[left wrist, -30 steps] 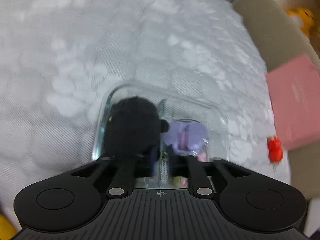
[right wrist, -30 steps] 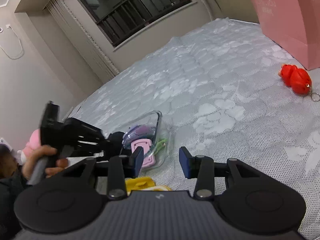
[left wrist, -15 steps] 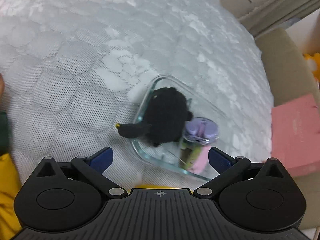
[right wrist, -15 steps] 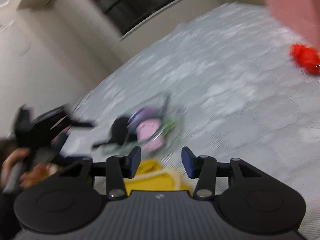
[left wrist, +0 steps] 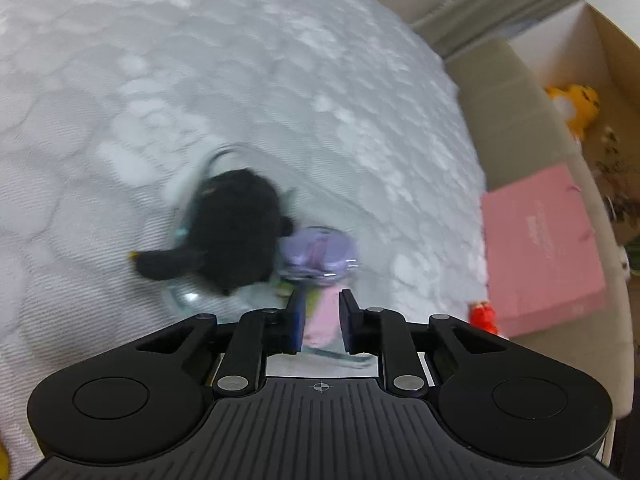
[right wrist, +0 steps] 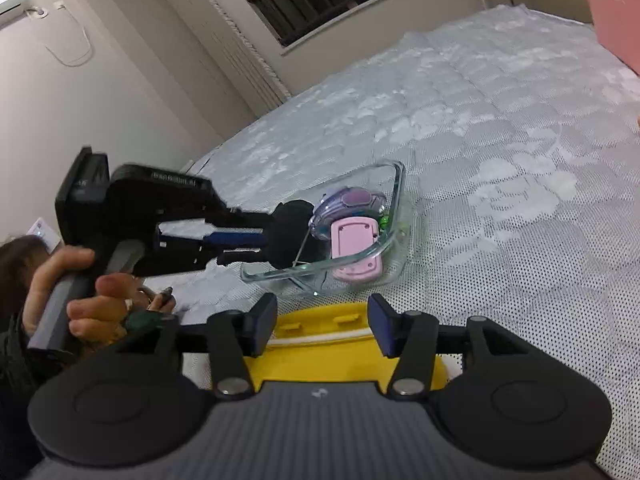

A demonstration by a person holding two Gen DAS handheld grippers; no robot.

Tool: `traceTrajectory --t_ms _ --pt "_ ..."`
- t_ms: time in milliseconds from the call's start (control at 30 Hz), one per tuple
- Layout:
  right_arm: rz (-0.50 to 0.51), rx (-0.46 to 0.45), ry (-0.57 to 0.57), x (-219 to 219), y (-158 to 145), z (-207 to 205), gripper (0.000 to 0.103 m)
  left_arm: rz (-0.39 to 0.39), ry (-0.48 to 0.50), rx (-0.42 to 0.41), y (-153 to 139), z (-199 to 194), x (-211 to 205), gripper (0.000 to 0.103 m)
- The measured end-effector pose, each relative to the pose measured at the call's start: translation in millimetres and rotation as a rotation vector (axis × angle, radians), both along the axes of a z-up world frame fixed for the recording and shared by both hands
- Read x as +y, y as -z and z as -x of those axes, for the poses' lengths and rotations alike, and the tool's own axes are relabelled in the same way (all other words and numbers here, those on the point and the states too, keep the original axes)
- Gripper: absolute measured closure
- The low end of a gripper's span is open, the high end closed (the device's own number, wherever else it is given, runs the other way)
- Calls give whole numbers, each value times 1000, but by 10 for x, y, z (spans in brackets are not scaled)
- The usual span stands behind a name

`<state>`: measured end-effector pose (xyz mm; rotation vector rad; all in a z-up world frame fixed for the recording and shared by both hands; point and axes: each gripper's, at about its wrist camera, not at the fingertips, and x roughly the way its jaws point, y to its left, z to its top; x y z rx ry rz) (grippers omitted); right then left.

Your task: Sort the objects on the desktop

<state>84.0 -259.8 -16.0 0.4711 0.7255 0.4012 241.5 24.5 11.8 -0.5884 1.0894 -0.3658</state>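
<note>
Two grippers are over a grey bed (right wrist: 500, 128) with a pale flower pattern. At its far side leans a pink box (left wrist: 544, 248); it carries faint printed lines that are too blurred to read.

Near the close edge of the bed sits a clear glass dish (right wrist: 394, 200), rectangular with round corners. Its long axis runs from near left to far right in the right wrist view. A black plush toy (left wrist: 236, 232) lies over the dish's left rim, with one limb hanging outside onto the bed. Next to the toy, inside the dish, is a lilac case (right wrist: 348, 206), and a pink case (right wrist: 354, 240) lies flat under it, toward the near wall. Something small and green shows behind them.

A yellow lid (right wrist: 320, 344) lies below the right gripper (right wrist: 322, 326), whose fingers are apart and hold nothing. The left gripper (left wrist: 320, 322) hovers at the near end of the dish, with its fingers close together and only a narrow gap, nothing between them. A raised marking on its body cannot be read. A small red toy (left wrist: 482, 316) lies just beside the box.
</note>
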Motion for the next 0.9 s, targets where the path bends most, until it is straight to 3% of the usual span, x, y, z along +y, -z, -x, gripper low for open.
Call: traceTrajectory --t_ms 133,267,333,400,467,500,567,667,833,900 --pt "-1 -6 13 -33 5 14 45 -59 59 -26 -120 -73 -281 83" --pt "-6 -4 15 -61 11 23 45 -144 106 91 107 -223 -502 83" --pt "5 -7 19 -76 11 42 45 -149 120 147 219 -228 -509 82" --pt "14 -13 31 -105 17 61 44 -111 104 127 173 -174 -403 69" --pt "11 -18 47 -154 32 76 40 -25 39 69 47 -61 -166 10" --pt "4 -18 56 -181 44 76 40 12 -4 27 -4 42 -33 4" --pt "-12 -10 64 -217 71 55 39 53 -75 -58 -100 236 195 5" --pt "-30 15 63 -214 117 2 39 18 -140 -151 -175 422 395 5" --pt "-29 33 44 -111 159 11 39 77 -247 18 177 276 616 5" --pt "-14 27 38 -74 151 31 39 54 -280 48 313 190 639 14"
